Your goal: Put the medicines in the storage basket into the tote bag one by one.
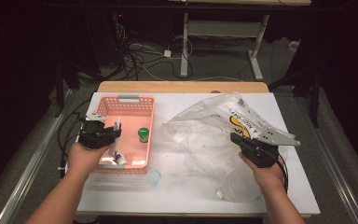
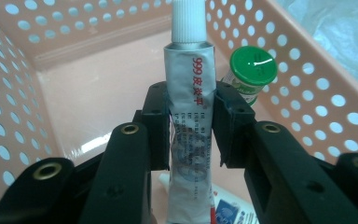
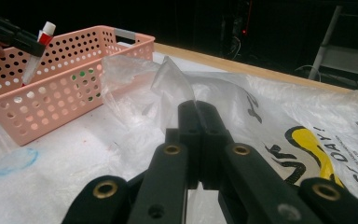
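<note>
1. L gripper (image 2: 189,123): jaws clamped on the tube (image 2: 189,121) at mid-body, cap pointing away from the hand. It hangs over the basket (image 1: 103,108), toward the near-left corner of the table (image 1: 177,196).
2. R gripper (image 3: 196,116): jaws pinched on a fold of the bag (image 3: 168,84), which sprawls over the table's right half.
3. Step, as I read it: set the tube down in the basket.
4. Do it well: go low before letting go, aim for bare floor along the basket's left wall, clear of the green-capped jar (image 2: 251,70) by the right wall and the box (image 2: 226,212) at the near end.
5. Lay it flat, don't drop it cap-first.
6. Keep the R pinch steady so the bag doesn't drift toward the basket.
</note>
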`<state>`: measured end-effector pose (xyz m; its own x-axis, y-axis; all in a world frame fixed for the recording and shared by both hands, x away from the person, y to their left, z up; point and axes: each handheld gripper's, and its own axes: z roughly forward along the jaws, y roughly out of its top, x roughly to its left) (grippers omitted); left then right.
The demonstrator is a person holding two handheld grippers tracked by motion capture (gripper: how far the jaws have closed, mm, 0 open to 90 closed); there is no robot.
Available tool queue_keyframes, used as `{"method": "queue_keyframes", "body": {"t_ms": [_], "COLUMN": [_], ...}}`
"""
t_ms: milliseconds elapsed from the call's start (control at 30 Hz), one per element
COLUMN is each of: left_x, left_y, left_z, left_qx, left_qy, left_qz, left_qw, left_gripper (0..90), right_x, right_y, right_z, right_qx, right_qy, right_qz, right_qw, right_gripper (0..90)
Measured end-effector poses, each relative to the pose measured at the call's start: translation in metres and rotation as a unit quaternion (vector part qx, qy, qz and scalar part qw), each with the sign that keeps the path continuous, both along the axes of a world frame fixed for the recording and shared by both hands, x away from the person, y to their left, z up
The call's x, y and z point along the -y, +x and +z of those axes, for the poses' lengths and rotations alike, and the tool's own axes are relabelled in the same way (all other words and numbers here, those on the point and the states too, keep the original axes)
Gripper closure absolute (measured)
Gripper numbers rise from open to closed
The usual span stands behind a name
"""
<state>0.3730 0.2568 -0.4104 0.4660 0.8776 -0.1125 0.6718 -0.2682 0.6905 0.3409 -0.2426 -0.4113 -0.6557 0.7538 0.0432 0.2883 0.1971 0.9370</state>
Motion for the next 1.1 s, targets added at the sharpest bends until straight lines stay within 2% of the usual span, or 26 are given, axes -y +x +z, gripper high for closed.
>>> {"method": "queue_keyframes", "body": {"t_ms": [233, 433, 633, 1100], "left_x": [0.0, 0.006, 0.012, 0.029], "left_y": [-0.011, -0.019, -0.023, -0.028], "left_z": [0.003, 0.01, 0.013, 0.022], "left_qx": [0.027, 0.046, 0.062, 0.071], "left_qy": [-0.016, -0.041, -0.047, -0.04], "left_qz": [-0.006, -0.013, -0.017, -0.034], "left_qw": [0.9995, 0.998, 0.9968, 0.9961], "left_gripper": [67.0, 67.0, 67.0, 67.0], "right_x": [0.0, 0.001, 0.001, 0.002], "right_y": [0.0, -0.001, -0.001, -0.001], "right_z": [0.0, 0.001, 0.001, 0.002], "right_qx": [0.004, 0.005, 0.006, 0.01], "right_qy": [-0.001, -0.001, 0.0, 0.001], "right_qz": [0.0, -0.001, -0.001, 0.0], "right_qw": [1.0, 1.0, 1.0, 1.0], "right_gripper": [90.0, 90.0, 90.0, 90.0]}}
